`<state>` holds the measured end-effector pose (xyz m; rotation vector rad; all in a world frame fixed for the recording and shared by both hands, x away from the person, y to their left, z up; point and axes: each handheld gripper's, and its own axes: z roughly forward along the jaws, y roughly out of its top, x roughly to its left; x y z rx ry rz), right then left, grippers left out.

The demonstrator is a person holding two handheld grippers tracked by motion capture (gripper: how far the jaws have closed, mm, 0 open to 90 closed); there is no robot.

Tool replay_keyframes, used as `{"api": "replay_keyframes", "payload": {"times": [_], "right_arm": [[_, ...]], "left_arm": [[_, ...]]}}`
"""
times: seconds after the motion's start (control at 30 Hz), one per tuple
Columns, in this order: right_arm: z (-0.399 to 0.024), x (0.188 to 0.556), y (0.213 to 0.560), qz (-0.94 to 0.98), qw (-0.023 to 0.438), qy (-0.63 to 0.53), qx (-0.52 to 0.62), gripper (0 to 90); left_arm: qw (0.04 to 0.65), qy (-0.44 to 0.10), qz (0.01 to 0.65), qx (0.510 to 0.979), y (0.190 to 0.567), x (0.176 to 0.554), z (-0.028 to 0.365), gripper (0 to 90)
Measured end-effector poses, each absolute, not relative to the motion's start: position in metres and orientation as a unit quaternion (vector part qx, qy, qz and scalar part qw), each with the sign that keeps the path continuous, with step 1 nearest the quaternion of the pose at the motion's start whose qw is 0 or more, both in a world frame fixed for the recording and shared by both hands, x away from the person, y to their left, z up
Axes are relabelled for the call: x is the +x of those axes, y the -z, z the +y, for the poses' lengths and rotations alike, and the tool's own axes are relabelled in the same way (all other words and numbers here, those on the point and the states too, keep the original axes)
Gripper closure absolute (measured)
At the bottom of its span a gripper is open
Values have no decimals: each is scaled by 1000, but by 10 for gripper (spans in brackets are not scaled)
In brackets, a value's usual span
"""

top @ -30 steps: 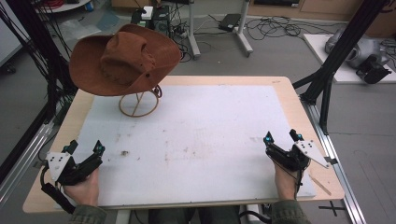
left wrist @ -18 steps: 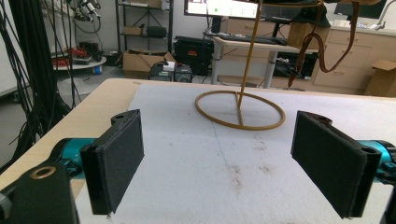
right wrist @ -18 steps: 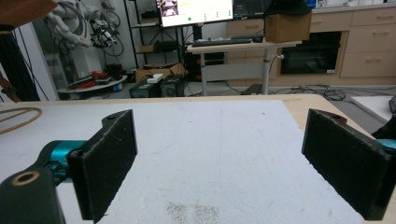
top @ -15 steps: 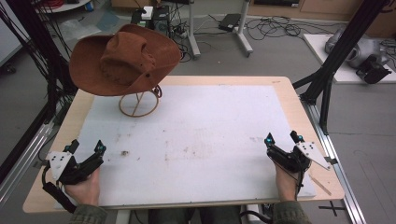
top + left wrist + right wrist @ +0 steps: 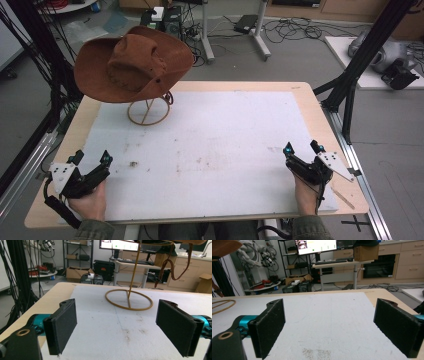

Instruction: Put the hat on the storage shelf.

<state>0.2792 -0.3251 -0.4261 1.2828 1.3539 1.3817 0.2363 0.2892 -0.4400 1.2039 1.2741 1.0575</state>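
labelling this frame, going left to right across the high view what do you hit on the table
left gripper → brown hat on its wire stand → bare white mat → right gripper

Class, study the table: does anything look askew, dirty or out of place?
The brown hat sits tilted on its wire stand, brim dipping left. The white mat carries brownish smudges mid-table. Both claws rest open.

A white mat point(image 5: 225, 140) covers the wooden table point(image 5: 306, 100); beyond, a monitor point(image 5: 317, 246) and perhaps cardboard boxes point(image 5: 76, 277)
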Motion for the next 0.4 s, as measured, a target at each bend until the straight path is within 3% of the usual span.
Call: {"api": "replay_keyframes", "payload": {"times": [0.4], "right_arm": [[-328,279,428,531,396,-547,512,96]], "left_arm": [[522,-437,533,502,441,238,291,172]]}}
